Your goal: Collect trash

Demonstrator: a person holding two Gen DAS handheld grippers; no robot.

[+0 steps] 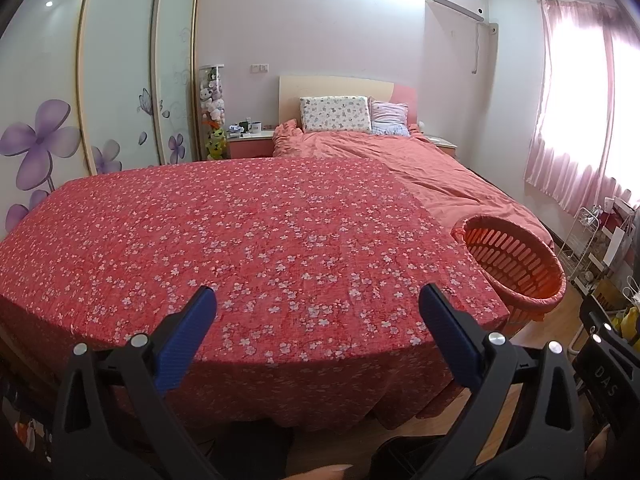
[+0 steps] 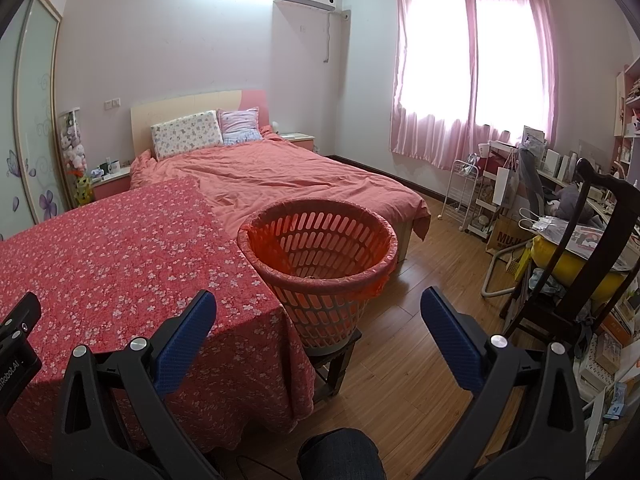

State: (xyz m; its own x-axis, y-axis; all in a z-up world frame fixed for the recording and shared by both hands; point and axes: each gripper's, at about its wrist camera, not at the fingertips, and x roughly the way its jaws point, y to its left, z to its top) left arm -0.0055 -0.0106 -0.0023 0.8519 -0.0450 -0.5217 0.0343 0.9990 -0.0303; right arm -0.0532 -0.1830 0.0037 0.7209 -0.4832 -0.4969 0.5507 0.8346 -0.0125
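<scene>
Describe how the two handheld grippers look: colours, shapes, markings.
Both match. The left gripper and right gripper each have black triangular plastic arms with cut-out openings and silver round bolts, ending in flat blue textured pads. The other tool's black body shows at each view's edge, with white lettering partly readable.

Table draped in a red cloth (image 1: pixel 248 240) printed with small white flowers, its top bare. Just beyond the cloth's far edge, a bed (image 2: pixel 288 180) under a rumpled salmon duvet, two pillows (image 2: pixel 186 134) propped at its headboard. Off the cloth's right corner, an orange slatted basket (image 2: pixel 320 264) lined with a red bag, raised on a dark stool (image 2: pixel 334 360) over wooden floor (image 2: pixel 420 360).
</scene>
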